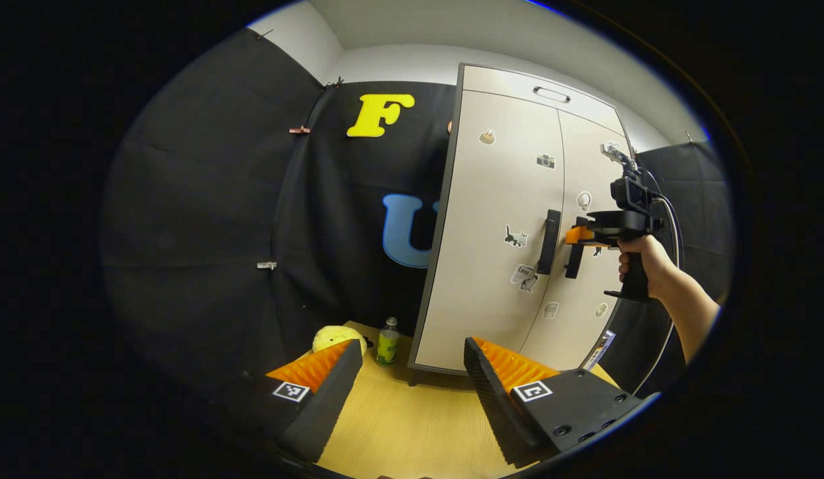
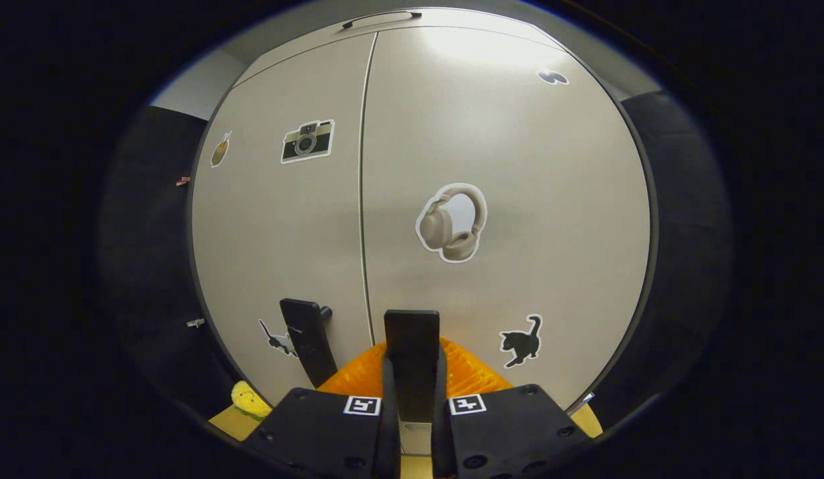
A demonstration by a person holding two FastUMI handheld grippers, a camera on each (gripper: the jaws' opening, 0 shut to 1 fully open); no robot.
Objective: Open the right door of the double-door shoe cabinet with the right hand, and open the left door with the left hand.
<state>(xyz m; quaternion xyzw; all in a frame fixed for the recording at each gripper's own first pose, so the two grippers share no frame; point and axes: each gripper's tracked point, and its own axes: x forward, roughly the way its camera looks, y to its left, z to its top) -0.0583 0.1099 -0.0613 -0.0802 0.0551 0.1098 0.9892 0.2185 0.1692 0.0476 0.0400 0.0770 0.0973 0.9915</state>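
Shoe cabinet (image 1: 492, 219) stands upright on the wooden surface (image 1: 412, 426), both doors flush, neither one opened yet by our read. Right door (image 2: 518, 199) has a dark vertical bar handle (image 2: 412, 362); our right claw (image 2: 412, 392) sits pinched around it, 1 finger on each side, apparently pressing on it (left gripper view shows the same claw (image 1: 580, 237) at that handle, hand (image 1: 641, 266) on the grip behind it). Left door (image 1: 498, 233) carries its own bar handle (image 1: 549, 241) just beside the centre seam. Left claw (image 1: 412, 372) hangs well back from the cabinet, spread wide, holding nothing.

Handling, as we judge it: doors look like stiff, light panels on side hinges, so they should swing in an arc, not pull straight. The handles are rigid and the only sane grab points; the flat faces are smooth and offer nothing to grip (stickers aside).

Around: a green bottle (image 1: 387, 342) and a yellow soft toy (image 1: 335, 338) sit on the surface near the cabinet's left front corner. They could lie in the left door's sweep. The 2 handles are close, so the claws may crowd each other.
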